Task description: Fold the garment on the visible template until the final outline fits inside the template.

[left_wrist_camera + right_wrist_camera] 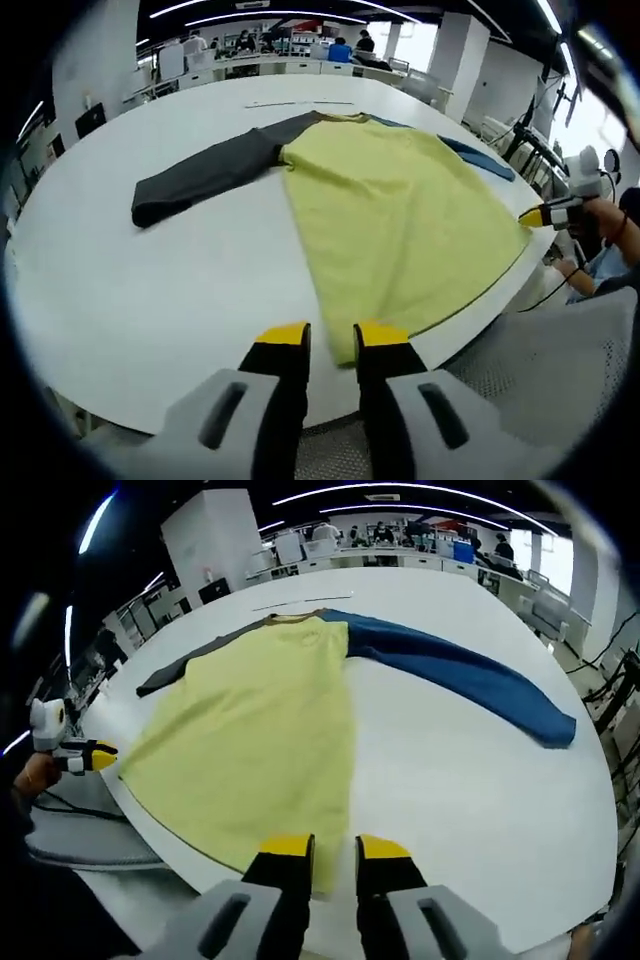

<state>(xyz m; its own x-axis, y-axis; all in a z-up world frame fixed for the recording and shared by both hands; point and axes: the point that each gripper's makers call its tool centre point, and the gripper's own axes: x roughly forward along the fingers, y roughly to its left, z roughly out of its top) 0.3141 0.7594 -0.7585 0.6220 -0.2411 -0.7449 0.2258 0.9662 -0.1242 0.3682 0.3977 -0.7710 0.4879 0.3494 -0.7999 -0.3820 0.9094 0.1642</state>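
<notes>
Garment (390,220) lies flat on white round table (150,290): soft yellow knit body, dark grey sleeve (205,172), blue sleeve (470,675) spread out. Left tongs (332,335) slightly parted at the hem's near corner, gripping nothing. Right tongs (335,848) slightly parted over the hem edge, nothing held.

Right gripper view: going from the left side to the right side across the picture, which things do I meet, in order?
Left gripper → grey sleeve → yellow body of the garment → blue sleeve → bare white table.
</notes>
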